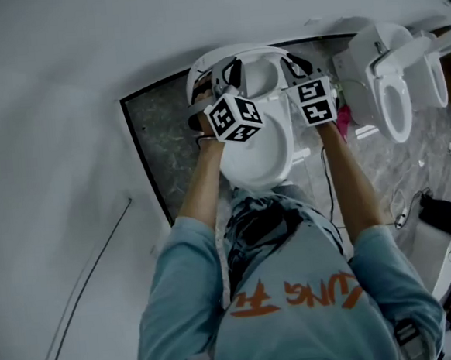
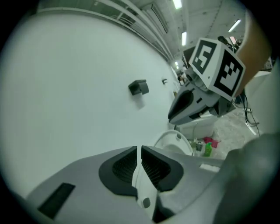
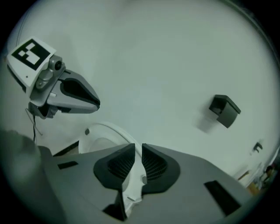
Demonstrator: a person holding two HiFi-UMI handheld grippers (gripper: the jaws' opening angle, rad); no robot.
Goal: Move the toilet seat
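The white toilet seat [image 1: 218, 66] stands raised over the bowl [image 1: 258, 153] of the toilet in front of me. My left gripper [image 1: 225, 78] grips the seat's left side. In the left gripper view the left gripper [image 2: 139, 151] is shut on the thin white seat edge [image 2: 141, 183], and the seat's ring [image 2: 174, 141] curves beyond. My right gripper [image 1: 293, 67] holds the right side. In the right gripper view the right gripper [image 3: 138, 148] is shut on the white seat edge [image 3: 132, 186], with the ring [image 3: 101, 131] to its left.
A second toilet [image 1: 393, 84] stands at the right. A pale wall rises close behind, with a small black box [image 3: 224, 110] fixed to it. A green bottle [image 2: 208, 148] and a pink item [image 1: 343, 119] sit by the toilet's base. Cables [image 1: 403, 208] lie on the floor.
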